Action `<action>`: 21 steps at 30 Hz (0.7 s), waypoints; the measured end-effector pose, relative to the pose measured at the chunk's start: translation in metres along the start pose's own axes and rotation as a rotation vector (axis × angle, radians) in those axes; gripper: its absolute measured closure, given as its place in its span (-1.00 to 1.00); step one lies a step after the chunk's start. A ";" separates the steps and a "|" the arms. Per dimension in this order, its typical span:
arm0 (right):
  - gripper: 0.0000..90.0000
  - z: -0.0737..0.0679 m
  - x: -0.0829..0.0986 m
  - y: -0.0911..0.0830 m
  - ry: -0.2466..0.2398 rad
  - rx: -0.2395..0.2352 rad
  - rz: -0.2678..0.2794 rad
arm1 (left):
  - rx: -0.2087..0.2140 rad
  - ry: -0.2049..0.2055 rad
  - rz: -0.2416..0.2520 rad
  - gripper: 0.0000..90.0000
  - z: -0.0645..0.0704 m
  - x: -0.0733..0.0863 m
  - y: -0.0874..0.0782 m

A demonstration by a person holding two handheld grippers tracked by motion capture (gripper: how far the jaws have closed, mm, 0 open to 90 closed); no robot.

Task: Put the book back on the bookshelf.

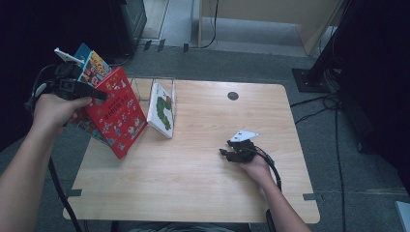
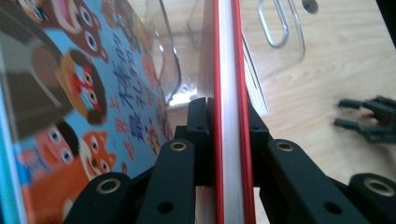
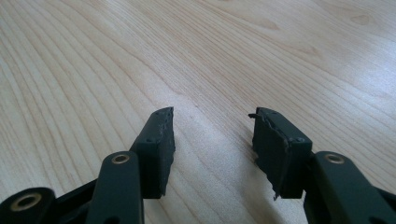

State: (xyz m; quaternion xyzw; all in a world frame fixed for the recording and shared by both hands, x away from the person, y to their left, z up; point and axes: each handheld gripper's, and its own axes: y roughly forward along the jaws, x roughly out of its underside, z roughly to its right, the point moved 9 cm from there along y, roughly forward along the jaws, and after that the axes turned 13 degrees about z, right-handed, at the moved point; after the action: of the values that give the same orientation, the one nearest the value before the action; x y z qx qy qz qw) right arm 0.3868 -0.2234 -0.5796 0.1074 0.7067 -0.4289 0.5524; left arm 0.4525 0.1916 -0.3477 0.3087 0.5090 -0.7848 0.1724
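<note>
My left gripper (image 1: 96,93) is shut on a red picture book (image 1: 121,113), held tilted above the table's left edge. In the left gripper view the red book (image 2: 229,70) runs edge-on between the jaws of the left gripper (image 2: 229,116). A blue cartoon-animal book (image 2: 70,93) lies against the outside of the left jaw; it also shows behind the red book (image 1: 93,65). A white book with a green caterpillar (image 1: 162,110) leans in a clear acrylic holder (image 1: 169,83). My right gripper (image 1: 231,153) rests open on the wooden table (image 1: 203,183), with nothing between its fingers (image 3: 159,149).
A round dark grommet (image 1: 233,95) sits near the table's far edge. The clear holder (image 2: 280,28) and the right gripper (image 2: 369,119) appear beyond the red book. Cables (image 1: 333,145) and a black stand base (image 1: 309,77) lie on the floor at right.
</note>
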 end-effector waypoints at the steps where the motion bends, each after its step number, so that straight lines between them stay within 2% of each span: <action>1: 0.08 0.000 0.000 0.000 0.000 0.000 0.001 | -0.004 0.000 0.007 0.77 -0.001 -0.003 0.002; 7: 0.08 0.000 0.000 0.000 -0.002 0.000 0.008 | -0.007 -0.009 0.029 0.77 0.005 -0.015 0.013; 13: 0.09 0.000 0.001 0.000 -0.005 0.000 0.013 | -0.025 -0.008 0.054 0.77 0.003 -0.021 0.027; 17: 0.10 -0.001 0.001 -0.001 -0.005 0.003 0.016 | -0.032 -0.011 0.038 0.76 0.000 -0.019 0.036; 19: 0.10 -0.001 0.001 -0.001 -0.004 0.003 0.014 | -0.022 -0.021 0.037 0.76 0.001 -0.019 0.037; 21: 0.10 -0.001 0.001 -0.001 -0.003 0.002 0.014 | -0.019 -0.016 0.025 0.77 0.002 -0.018 0.038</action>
State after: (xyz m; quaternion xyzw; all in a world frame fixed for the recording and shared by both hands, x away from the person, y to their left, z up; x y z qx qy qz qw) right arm 0.3849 -0.2232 -0.5799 0.1125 0.7046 -0.4260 0.5563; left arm 0.4877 0.1731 -0.3618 0.3072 0.5112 -0.7802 0.1889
